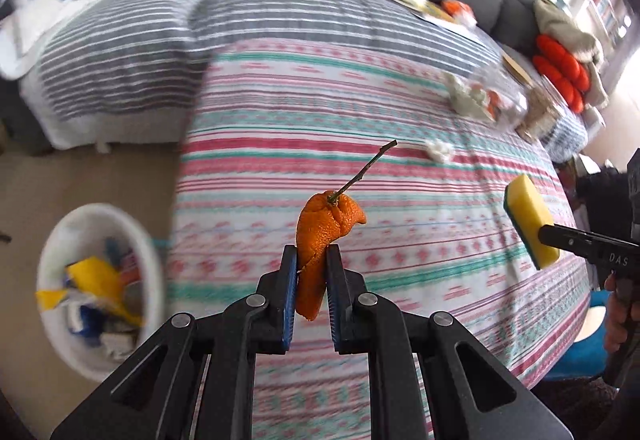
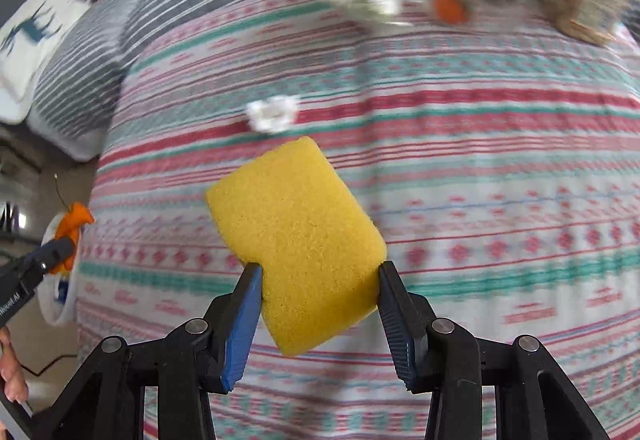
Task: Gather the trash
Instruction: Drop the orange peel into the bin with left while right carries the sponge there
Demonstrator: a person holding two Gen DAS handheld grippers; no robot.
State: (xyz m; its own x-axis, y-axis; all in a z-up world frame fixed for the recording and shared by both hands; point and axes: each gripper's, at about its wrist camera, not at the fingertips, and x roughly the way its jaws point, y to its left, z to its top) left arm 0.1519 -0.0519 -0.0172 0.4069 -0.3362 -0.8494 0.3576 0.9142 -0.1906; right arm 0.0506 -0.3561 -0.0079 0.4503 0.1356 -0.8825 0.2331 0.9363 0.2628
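The left hand-held gripper (image 1: 312, 272) pinches a curled orange citrus peel with a thin brown stem (image 1: 326, 236), gripped at its lower half so the stem points clear toward 1 o'clock. The peel is held aloft above the striped, patterned bed cover (image 1: 400, 111). The round white waste bin holding mixed wrappers (image 1: 100, 292) stands on the floor at 8 o'clock, probably the drop point. The right hand-held gripper (image 2: 320, 280) clamps a yellow rectangular sponge with a green scouring face (image 2: 296, 240) across its short sides, leaving the broad face free. A crumpled white tissue (image 2: 272, 113) lies on the cover at 12 o'clock, uncollected.
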